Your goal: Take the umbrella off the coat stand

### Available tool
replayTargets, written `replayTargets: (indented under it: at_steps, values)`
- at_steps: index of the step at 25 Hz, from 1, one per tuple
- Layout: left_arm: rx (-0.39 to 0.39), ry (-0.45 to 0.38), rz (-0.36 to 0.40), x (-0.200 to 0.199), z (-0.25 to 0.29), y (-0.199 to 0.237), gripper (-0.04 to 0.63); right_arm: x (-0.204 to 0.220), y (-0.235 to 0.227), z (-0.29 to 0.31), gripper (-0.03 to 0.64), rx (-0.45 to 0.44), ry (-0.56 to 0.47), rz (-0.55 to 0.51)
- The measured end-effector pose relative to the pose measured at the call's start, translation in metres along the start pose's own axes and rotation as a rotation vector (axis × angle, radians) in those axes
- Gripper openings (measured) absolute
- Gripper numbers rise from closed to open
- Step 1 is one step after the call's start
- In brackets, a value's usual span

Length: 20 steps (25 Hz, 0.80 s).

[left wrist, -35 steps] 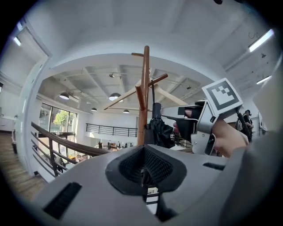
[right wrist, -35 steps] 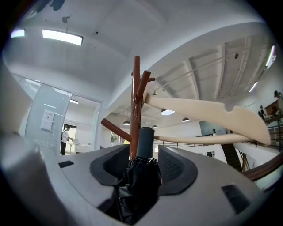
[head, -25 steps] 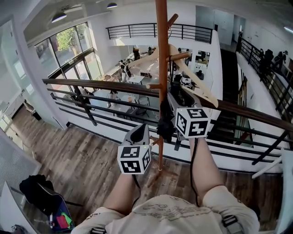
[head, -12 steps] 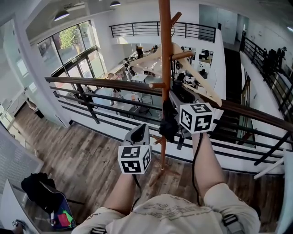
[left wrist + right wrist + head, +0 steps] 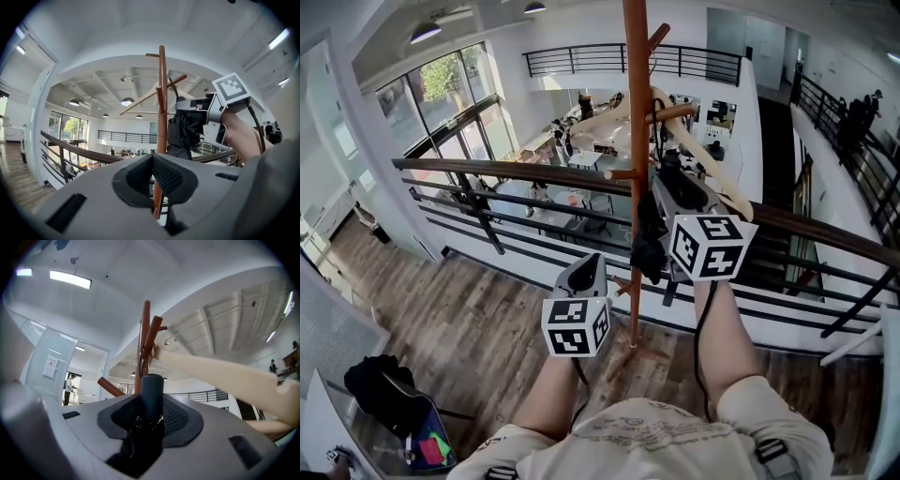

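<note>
Your right gripper, its jaws just now closing, seems clamped on the dark cylindrical handle of the black folded umbrella, which hangs just beside the pole of the brown wooden coat stand, while your left gripper, clenched on nothing, hovers lower nearby.

the wooden plank floor carries the brown coat stand at the middle and a black bag at near left. a pale wooden hanger hangs on the stand's right.
</note>
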<state>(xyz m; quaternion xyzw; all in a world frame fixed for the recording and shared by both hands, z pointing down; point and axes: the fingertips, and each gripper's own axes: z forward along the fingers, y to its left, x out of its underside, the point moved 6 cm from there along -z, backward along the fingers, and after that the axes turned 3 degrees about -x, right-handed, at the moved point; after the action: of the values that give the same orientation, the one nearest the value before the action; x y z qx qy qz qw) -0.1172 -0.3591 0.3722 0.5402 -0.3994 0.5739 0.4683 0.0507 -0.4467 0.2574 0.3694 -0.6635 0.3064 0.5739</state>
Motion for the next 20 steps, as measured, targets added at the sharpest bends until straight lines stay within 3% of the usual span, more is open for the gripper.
replayTargets:
  at_steps: [8,20]
  values:
    - [0.012,-0.001,0.004,-0.002,0.002,-0.004,0.005,-0.036,-0.011,-0.02,0.147,0.05,-0.064,0.033]
    - [0.044,0.008,0.008,0.005,0.0,-0.022,0.005,-0.047,-0.024,-0.067,0.147,0.102,-0.111,0.046]
